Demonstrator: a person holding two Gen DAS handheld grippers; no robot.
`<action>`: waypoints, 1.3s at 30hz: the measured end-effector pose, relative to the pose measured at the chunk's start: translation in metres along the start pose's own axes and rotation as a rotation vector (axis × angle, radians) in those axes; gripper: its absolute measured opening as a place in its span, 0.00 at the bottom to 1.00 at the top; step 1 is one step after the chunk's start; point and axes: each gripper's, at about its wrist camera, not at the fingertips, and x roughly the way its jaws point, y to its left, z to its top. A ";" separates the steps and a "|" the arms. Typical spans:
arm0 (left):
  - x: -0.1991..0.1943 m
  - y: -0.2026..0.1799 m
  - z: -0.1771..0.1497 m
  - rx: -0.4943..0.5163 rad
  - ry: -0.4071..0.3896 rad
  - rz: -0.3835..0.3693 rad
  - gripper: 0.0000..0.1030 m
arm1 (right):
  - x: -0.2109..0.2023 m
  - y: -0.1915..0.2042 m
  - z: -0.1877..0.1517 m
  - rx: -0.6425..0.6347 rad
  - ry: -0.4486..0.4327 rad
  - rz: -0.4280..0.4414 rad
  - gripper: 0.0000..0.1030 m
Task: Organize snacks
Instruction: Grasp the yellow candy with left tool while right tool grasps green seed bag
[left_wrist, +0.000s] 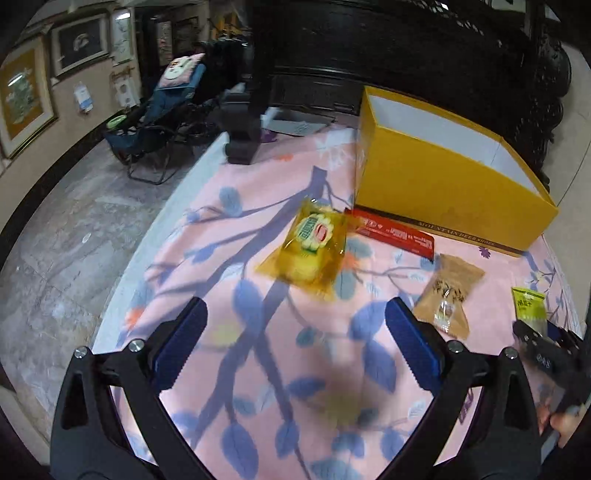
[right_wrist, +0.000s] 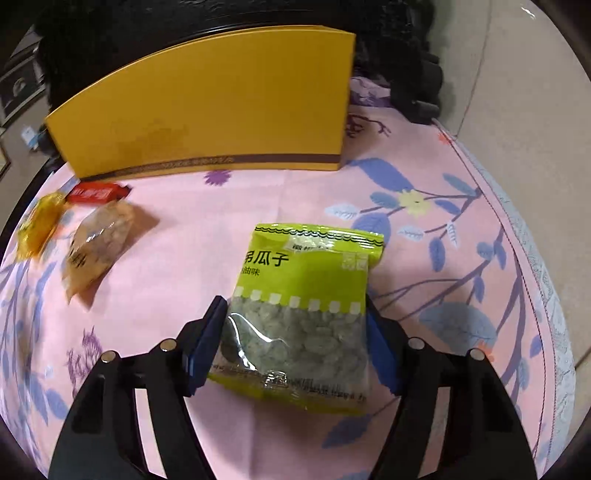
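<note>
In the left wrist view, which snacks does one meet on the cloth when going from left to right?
yellow packet → red packet → brown packet → green packet, which lies at the right gripper.

four snack packets (right_wrist: 301, 314); one yellow box (left_wrist: 443, 177); two grippers (left_wrist: 295, 332)

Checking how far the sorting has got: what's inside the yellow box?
Inside the yellow box, only white inner walls show from the left wrist view; no snacks are visible. Its floor is hidden behind the front wall, so it cannot be confirmed empty.
</note>
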 end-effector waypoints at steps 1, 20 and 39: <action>0.013 -0.004 0.006 0.017 0.015 0.000 0.96 | 0.000 -0.001 -0.001 -0.006 -0.009 0.001 0.70; 0.066 -0.044 0.005 0.067 0.076 -0.103 0.39 | -0.008 -0.003 -0.004 0.025 -0.024 0.079 0.65; -0.002 -0.148 0.051 0.176 0.023 -0.233 0.37 | -0.096 0.036 0.106 -0.074 -0.182 0.188 0.65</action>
